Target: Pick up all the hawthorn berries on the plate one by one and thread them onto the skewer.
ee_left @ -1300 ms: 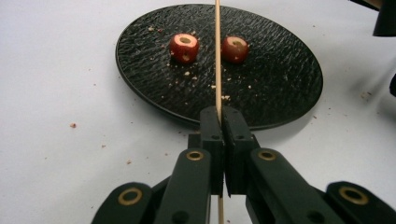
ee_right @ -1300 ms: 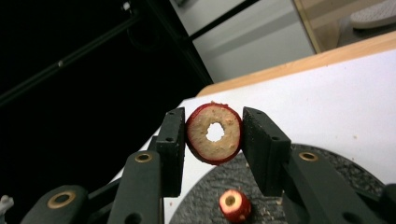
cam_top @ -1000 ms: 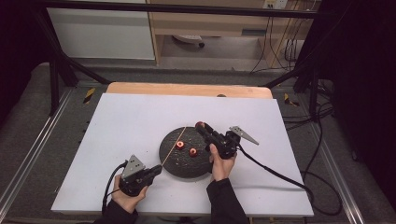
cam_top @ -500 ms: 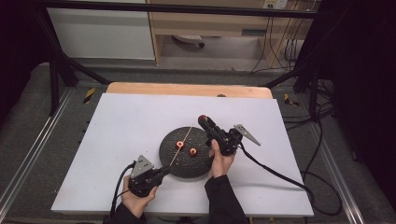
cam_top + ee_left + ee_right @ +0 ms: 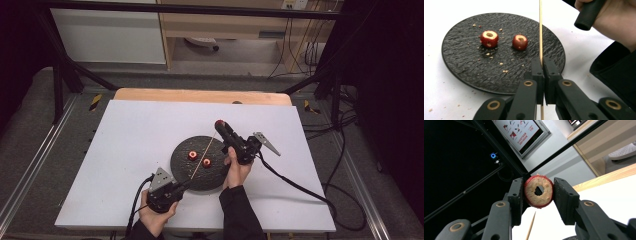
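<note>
My left gripper [image 5: 186,184] sits at the near edge of a round black slate plate [image 5: 181,169], shut on a thin wooden skewer [image 5: 202,155] that slants up over the plate. In the left gripper view its jaws [image 5: 543,65] pinch the skewer [image 5: 540,30] upright. Two cored red fruits [image 5: 489,38] [image 5: 520,42] lie on the plate [image 5: 469,62]. My right gripper [image 5: 220,123] is raised over the plate's far right edge, shut on a third cored red fruit [image 5: 539,191]. The skewer's tip [image 5: 531,226] points up just below that fruit.
A white sheet [image 5: 125,135] covers the table and a wooden edge [image 5: 200,95] shows at the back. Crumbs [image 5: 491,57] lie scattered on the plate. A black cable [image 5: 300,187] trails from the right gripper across the right side. Metal frame rails [image 5: 30,170] run along both sides.
My left gripper has shifted right along the front of the table with the skewer, whose tip now reaches close under the fruit in the right gripper. The right hand has stayed put.
</note>
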`<control>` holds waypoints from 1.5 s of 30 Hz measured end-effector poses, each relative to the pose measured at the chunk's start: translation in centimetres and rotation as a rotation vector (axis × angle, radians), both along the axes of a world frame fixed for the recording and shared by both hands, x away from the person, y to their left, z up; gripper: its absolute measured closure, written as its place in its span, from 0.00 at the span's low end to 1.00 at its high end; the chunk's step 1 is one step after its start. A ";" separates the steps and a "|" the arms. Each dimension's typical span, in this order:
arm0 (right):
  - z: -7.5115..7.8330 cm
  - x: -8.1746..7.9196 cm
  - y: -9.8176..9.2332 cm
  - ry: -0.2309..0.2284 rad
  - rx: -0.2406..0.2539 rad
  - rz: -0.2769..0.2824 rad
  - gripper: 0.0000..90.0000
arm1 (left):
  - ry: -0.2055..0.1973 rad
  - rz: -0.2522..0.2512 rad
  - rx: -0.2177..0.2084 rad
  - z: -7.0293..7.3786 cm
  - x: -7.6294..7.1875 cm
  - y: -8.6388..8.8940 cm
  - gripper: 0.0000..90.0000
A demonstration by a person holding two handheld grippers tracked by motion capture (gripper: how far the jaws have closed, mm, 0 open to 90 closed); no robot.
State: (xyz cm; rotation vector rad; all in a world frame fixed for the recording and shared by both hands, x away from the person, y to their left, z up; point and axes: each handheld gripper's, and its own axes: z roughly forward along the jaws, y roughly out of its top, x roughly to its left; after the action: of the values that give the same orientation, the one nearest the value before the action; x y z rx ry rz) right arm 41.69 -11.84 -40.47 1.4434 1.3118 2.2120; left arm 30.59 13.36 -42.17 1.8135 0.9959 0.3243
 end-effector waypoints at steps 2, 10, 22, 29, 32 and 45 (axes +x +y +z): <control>0.0 0.0 0.0 -0.005 0.001 -0.003 0.68 | -0.006 0.004 0.000 0.1 0.0 0.0 0.98; -0.1 0.0 0.1 -0.003 0.004 -0.003 0.68 | -0.003 -0.005 -0.007 0.1 0.0 -0.2 0.98; -0.1 -0.1 0.1 -0.006 0.011 -0.003 0.68 | 0.000 0.001 -0.002 0.1 -0.1 -0.4 0.98; -0.2 -0.1 0.1 0.000 0.008 0.002 0.68 | 0.001 0.007 -0.007 0.2 0.1 -0.3 0.98; -0.3 -0.1 0.2 0.001 0.010 0.003 0.68 | 0.002 0.012 -0.009 0.3 0.2 -0.5 0.98; -0.8 -0.4 0.6 0.022 0.023 0.024 0.68 | 0.026 0.055 -0.045 1.1 1.4 -2.3 0.98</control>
State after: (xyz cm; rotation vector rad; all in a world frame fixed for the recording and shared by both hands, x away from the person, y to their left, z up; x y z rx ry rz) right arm 41.25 -11.23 -41.30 1.4721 1.3216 2.2402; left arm 31.95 11.09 -41.07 1.7564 1.0649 0.3103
